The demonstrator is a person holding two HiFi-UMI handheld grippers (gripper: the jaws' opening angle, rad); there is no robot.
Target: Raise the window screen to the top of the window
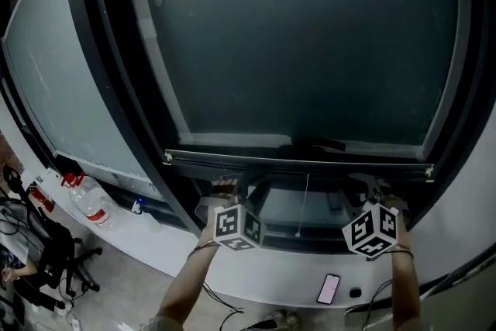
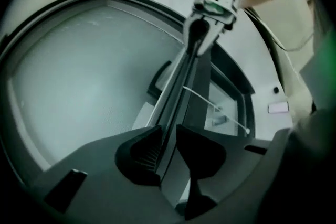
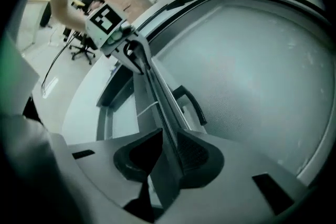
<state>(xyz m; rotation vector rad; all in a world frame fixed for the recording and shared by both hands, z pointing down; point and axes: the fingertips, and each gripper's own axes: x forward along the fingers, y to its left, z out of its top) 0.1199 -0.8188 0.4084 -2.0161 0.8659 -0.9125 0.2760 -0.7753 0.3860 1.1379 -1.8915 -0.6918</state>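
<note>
The dark mesh window screen [image 1: 302, 35] covers most of the pane. Its black bottom bar [image 1: 298, 160] runs level, a short way above the sill. My left gripper [image 1: 225, 187] is shut on the bar near its left end, and my right gripper [image 1: 373, 187] is shut on it near its right end. In the left gripper view the jaws [image 2: 165, 136] pinch the bar [image 2: 181, 86], which runs on to the right gripper [image 2: 202, 34]. In the right gripper view the jaws [image 3: 169, 139] clamp the same bar [image 3: 157, 97], with the left gripper [image 3: 131, 50] at its far end. A white pull cord [image 1: 304, 201] hangs below the bar.
A black window handle [image 1: 311, 143] sits just above the bar's middle. On the white sill [image 1: 256, 275] below lie a phone [image 1: 328, 288] and, at the left, a large water bottle [image 1: 89, 201]. An office chair [image 1: 54, 252] stands at the lower left.
</note>
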